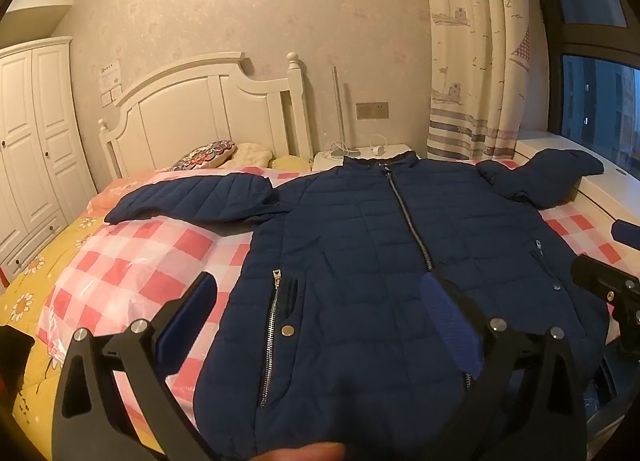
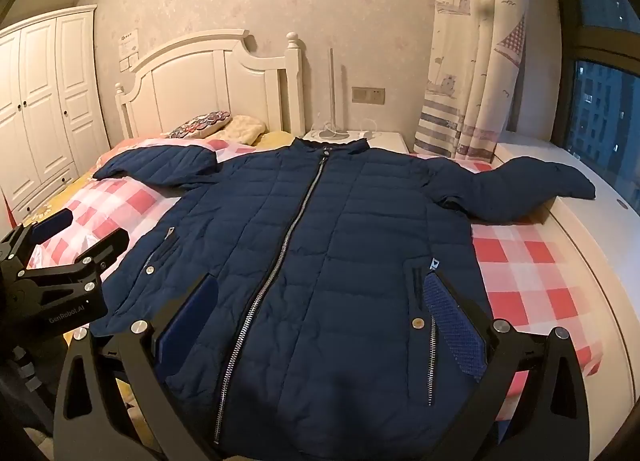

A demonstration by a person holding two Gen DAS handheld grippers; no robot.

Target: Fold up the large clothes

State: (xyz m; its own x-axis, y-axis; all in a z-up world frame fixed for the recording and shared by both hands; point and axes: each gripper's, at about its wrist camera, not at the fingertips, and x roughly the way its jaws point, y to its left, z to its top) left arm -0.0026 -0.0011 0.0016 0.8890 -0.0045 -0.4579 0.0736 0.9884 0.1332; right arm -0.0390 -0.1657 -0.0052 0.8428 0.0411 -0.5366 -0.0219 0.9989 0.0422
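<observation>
- The navy blue quilted puffer jacket point(image 1: 380, 245) lies flat and zipped, front up, on the pink-and-white checked bedspread point(image 1: 132, 261), collar away from both tools and hem nearest them.
- Judging by this, no fold has been made: both sleeves are spread out sideways and the body is at full width. Every fold is yet to do.
- The sleeve beyond the left jaws point(image 1: 192, 197) rests on the spread; the other sleeve point(image 2: 520, 185) reaches past the right jaws onto the white window ledge point(image 2: 592, 245).
- The left gripper point(image 1: 316, 325) stands with its jaws as wide as they go, holding nothing; the jacket's lower front and a zipped pocket point(image 1: 276, 325) lie between and below its fingers.
- The right gripper point(image 2: 320, 329) is likewise fully spread and empty, with the silver centre zip point(image 2: 280, 261) running up between its fingers.
- Both tools hover above the hem, tipped moderately downward toward the cloth, side by side.
</observation>
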